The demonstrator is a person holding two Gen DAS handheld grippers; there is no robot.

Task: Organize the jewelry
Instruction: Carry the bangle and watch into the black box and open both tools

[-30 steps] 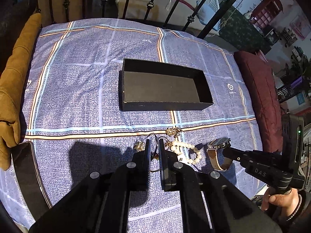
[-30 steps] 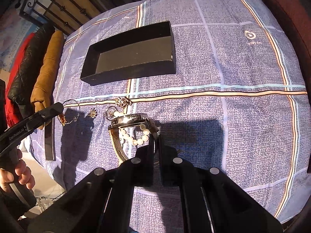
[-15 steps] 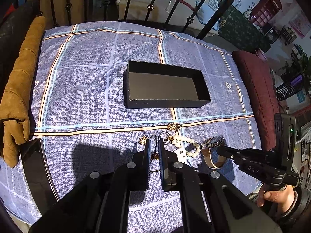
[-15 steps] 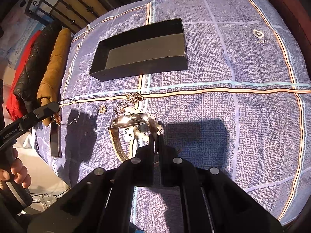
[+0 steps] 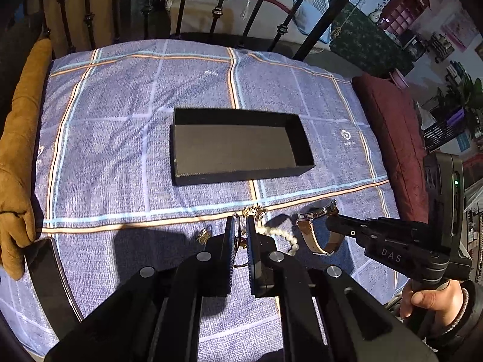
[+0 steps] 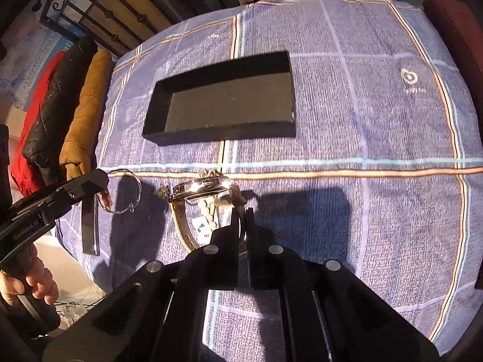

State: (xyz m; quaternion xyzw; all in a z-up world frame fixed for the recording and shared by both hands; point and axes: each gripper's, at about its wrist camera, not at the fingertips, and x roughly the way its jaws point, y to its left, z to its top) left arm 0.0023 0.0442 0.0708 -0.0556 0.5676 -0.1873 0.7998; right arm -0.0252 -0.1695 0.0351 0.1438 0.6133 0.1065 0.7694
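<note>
Box (image 5: 238, 144) sat open-topped mid-cloth (image 5: 105, 150), plenty of bare fabric on all sides of it. Left gripper (image 5: 240, 226) pinched shut on a thin wire bangle (image 6: 126, 191), near side of box. Right gripper (image 6: 242, 214) clamped on the watch (image 6: 200, 188) strap, also near side of box. Pearl strand (image 5: 282, 235) lying under the watch, gold bits (image 5: 255, 211) close by. Versus a second back: both pieces lifted clear of the cloth, carried nearer the box.
</note>
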